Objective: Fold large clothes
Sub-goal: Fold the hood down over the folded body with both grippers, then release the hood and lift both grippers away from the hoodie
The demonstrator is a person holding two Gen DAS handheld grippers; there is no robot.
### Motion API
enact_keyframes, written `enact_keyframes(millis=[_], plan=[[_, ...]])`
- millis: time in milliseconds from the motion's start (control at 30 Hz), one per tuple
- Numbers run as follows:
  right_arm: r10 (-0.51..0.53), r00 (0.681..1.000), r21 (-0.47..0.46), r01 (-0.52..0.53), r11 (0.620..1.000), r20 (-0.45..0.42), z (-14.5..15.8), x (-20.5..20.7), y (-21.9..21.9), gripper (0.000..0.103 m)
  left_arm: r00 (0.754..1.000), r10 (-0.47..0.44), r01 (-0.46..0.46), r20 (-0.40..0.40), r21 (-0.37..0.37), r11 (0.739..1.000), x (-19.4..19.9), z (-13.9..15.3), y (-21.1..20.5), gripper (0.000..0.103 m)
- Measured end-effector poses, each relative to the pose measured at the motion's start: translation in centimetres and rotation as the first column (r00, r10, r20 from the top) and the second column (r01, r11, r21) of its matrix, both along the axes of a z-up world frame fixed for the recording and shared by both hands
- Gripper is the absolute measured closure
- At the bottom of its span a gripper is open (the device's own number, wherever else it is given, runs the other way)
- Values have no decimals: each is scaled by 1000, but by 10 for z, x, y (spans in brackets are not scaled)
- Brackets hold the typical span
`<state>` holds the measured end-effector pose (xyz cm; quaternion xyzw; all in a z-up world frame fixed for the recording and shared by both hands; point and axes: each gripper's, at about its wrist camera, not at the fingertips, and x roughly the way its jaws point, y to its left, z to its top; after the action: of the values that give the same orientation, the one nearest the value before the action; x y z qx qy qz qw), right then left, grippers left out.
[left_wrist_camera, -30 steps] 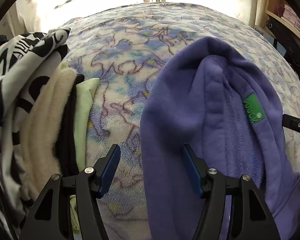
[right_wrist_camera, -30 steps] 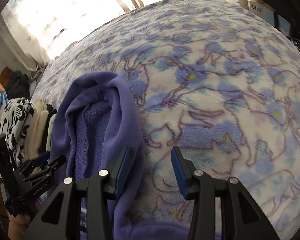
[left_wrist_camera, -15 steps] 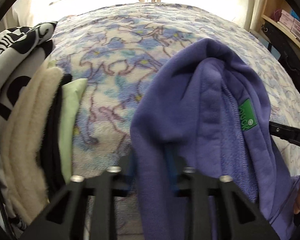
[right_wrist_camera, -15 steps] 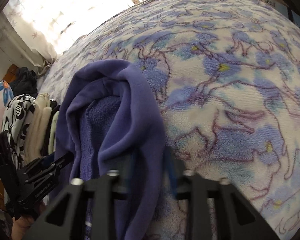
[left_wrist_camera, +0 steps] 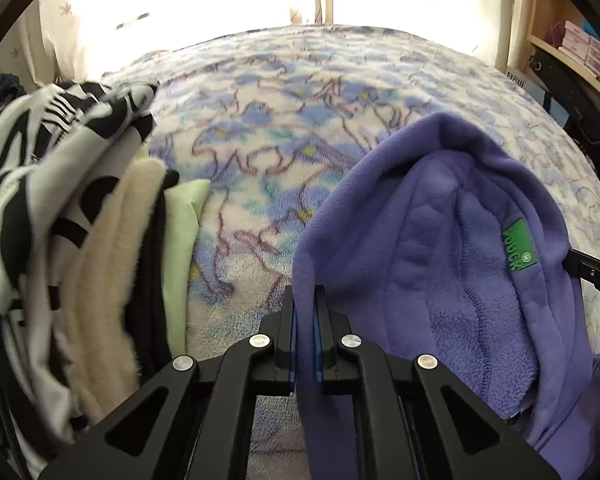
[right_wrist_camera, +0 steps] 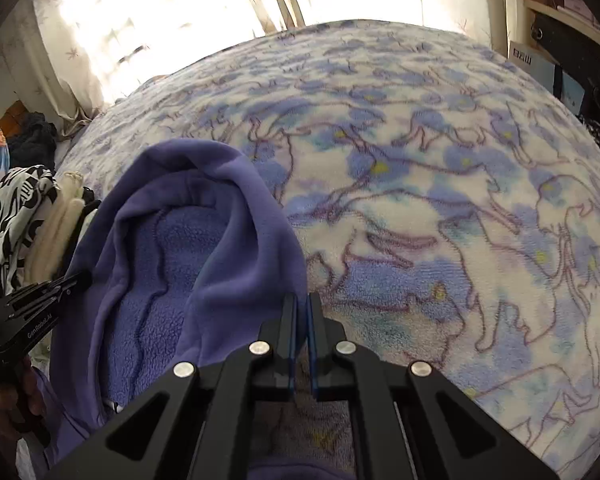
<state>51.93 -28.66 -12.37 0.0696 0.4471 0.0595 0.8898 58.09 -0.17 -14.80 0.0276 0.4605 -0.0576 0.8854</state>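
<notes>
A purple fleece hoodie point(left_wrist_camera: 452, 264) with a green label point(left_wrist_camera: 519, 245) lies bunched on the flowered bed blanket point(left_wrist_camera: 292, 128). My left gripper point(left_wrist_camera: 305, 312) is shut on the hoodie's left edge. In the right wrist view the same hoodie point(right_wrist_camera: 180, 248) shows its fleecy inside, and my right gripper point(right_wrist_camera: 302, 316) is shut on its right edge. The left gripper's black body point(right_wrist_camera: 32, 312) shows at the left of the right wrist view. The right gripper's tip point(left_wrist_camera: 596, 272) shows at the right edge of the left wrist view.
A stack of folded clothes point(left_wrist_camera: 80, 208) stands at the left: black-and-white print, cream fleece, black and pale green pieces. It also shows in the right wrist view point(right_wrist_camera: 40, 216). Bright curtains point(right_wrist_camera: 180, 8) hang behind the bed. A wooden shelf point(left_wrist_camera: 572, 52) is at the right.
Both grippers were open beside the hoodie's edges a second ago. Both have since closed on the fabric, and the hoodie's edges are now pinched and slightly raised.
</notes>
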Motion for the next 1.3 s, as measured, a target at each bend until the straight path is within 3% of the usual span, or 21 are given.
enact_keyframes(millis=[267,367,500,567,700,800,867,1067,1300], plan=[[56,981,-7,-55,998,184,51,-53,2,99,995,-32,34,98,-22,999,-40,46,9,99],[117,938,-13,-120,993,327,79,-109,4,99,977,-72,82,199,-45,996,-90,72,21,99],[226,864,-75,-216,974,449,94,-200,12,99,928,-157,198,339,-90,976,-184,87,41,99],[263,860,-111,-239,965,436,83,-240,13,97,921,-186,227,343,-84,970,-224,77,48,97],[293,909,-194,-243,950,295,41,-290,13,97,959,-184,201,215,-61,978,-281,32,69,96],[242,953,-154,-216,964,181,14,-304,-1,97,984,-140,151,114,-90,984,-304,7,86,96],[199,968,-102,-185,977,150,10,-313,-12,97,990,-115,124,82,-117,985,-315,2,95,96],[166,979,11,-168,986,120,25,-323,-12,97,993,-105,113,52,-206,972,-331,18,101,96],[208,968,38,-215,976,140,41,-345,17,95,988,-153,157,34,-286,945,-352,37,85,88]])
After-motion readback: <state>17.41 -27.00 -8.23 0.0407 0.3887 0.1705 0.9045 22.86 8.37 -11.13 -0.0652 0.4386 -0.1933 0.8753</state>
